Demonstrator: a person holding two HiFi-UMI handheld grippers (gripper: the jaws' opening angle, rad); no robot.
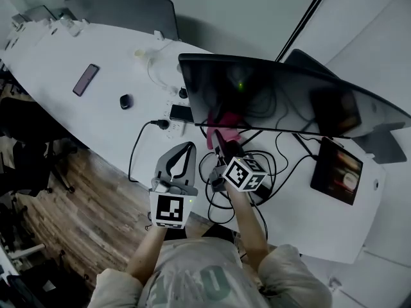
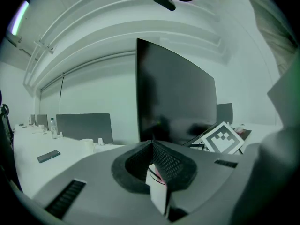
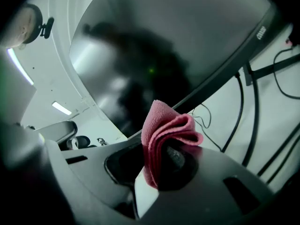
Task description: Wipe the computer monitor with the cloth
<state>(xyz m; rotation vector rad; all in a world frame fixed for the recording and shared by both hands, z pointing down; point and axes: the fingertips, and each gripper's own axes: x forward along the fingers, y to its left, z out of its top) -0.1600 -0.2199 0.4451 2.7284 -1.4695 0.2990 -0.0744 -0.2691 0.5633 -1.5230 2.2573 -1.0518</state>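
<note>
Right gripper [image 1: 223,144] pinching the folded pink cloth [image 3: 165,134], a soft napped microfibre, at 6 o'clock of the monitor [image 1: 276,98], by its lower edge. Left gripper [image 1: 186,156] hovering at 8 o'clock, jaws pressed together, empty.

Risks I'm judging:
- hard jaw tips scraping the glossy dark panel
- a push rocking the thin screen
- the cloth snagging the loose black cables [image 1: 273,165]

Looking over the one white table [image 1: 58,63] I count one dark monitor [image 1: 289,101], one pink cloth [image 1: 228,135], one tablet [image 1: 337,171], one phone [image 1: 85,79] and one small black case [image 1: 126,101] — plus two grippers, the left gripper [image 1: 188,149] and the right gripper [image 1: 218,138].
</note>
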